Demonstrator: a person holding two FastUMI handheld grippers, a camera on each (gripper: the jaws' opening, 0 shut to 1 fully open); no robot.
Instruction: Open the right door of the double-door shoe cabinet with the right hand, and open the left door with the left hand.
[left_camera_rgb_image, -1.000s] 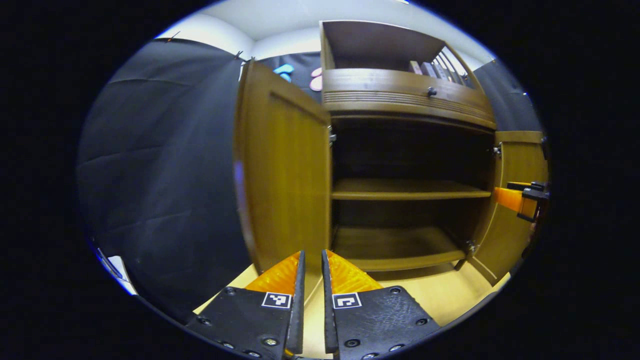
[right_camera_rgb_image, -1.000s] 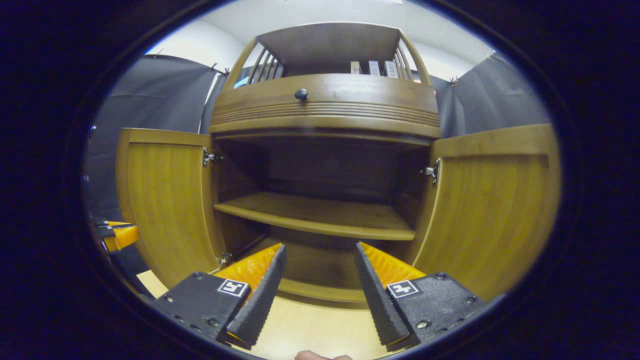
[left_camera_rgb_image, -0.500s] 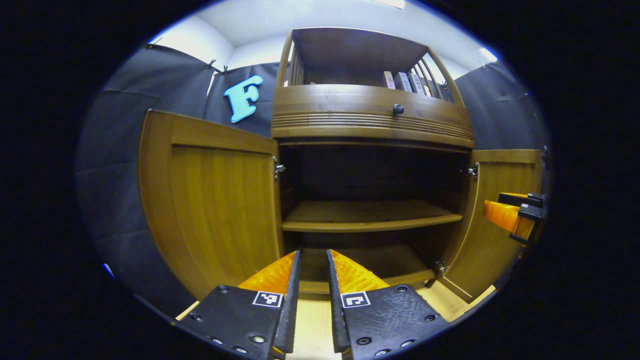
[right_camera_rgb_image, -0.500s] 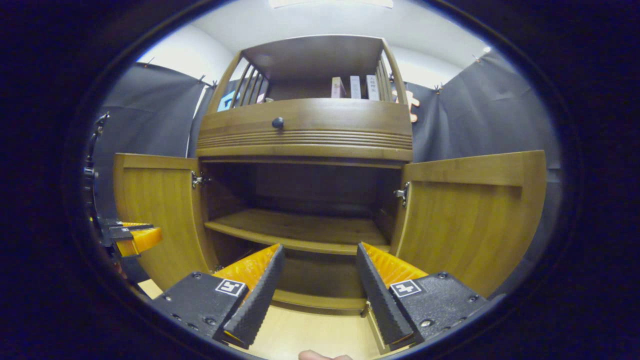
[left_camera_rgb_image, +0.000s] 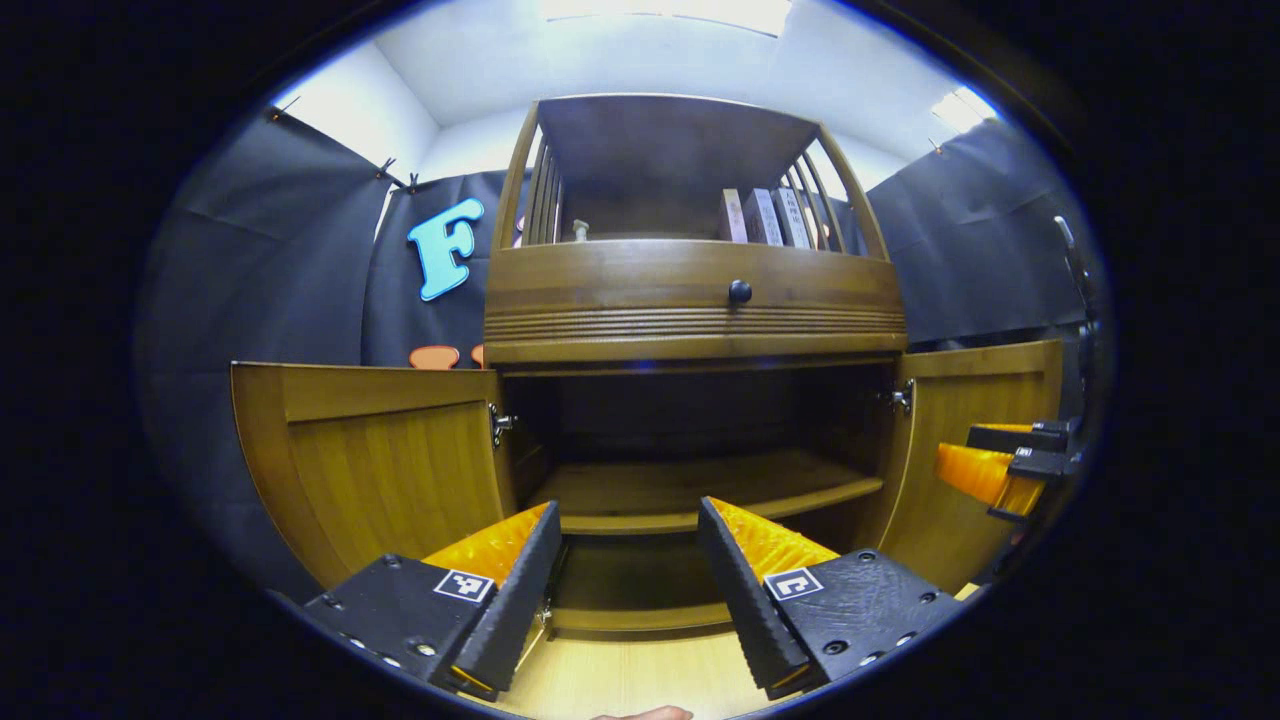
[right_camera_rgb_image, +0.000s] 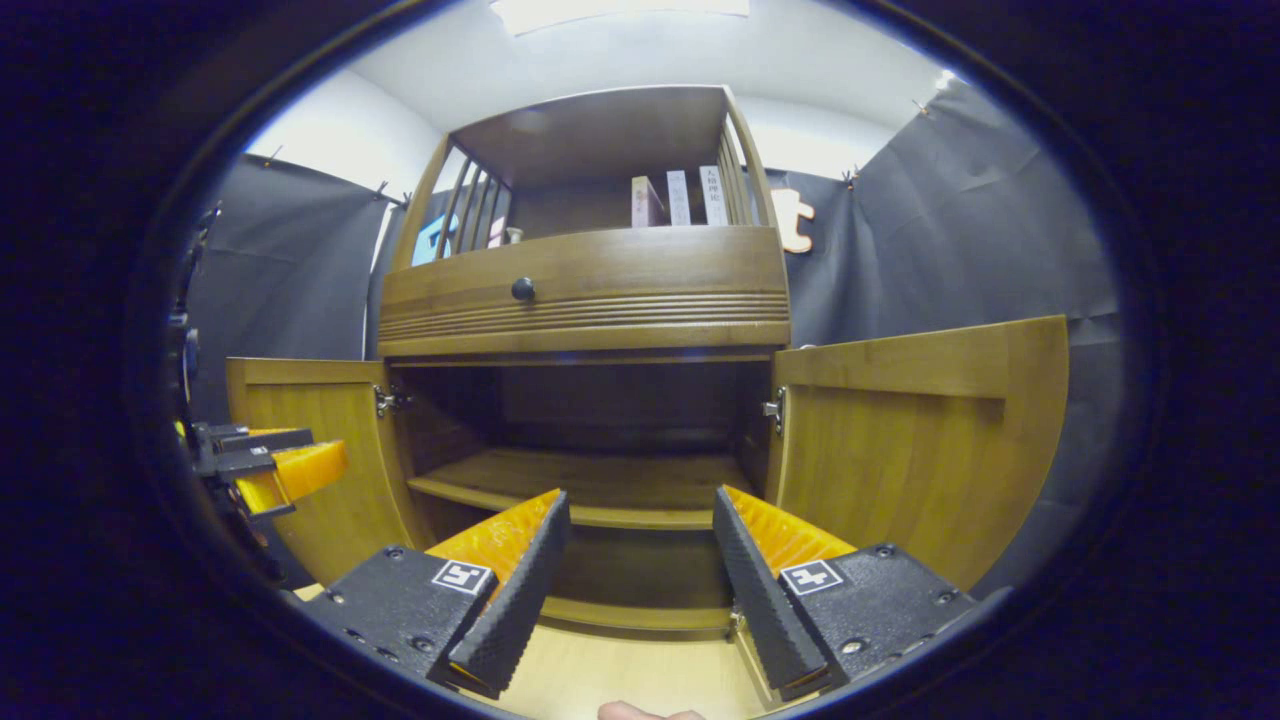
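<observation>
Left gripper view: spread left gripper (left_camera_rgb_image: 625, 565) before wide-open brown wooden double-door shoe cabinet (left_camera_rgb_image: 690, 300), right gripper (right_camera_rgb_image: 635, 560) likewise spread.

pale wood floor (left_camera_rgb_image: 640, 680), shoe cabinet (left_camera_rgb_image: 690, 310) on it

Each gripper has two wedge-shaped fingers with ridged inner faces. The left gripper (left_camera_rgb_image: 625, 560) and the right gripper (right_camera_rgb_image: 640, 560) have bumpy black blocks behind the fingers, with small round screws and a little square black-and-white sticker on each.
</observation>
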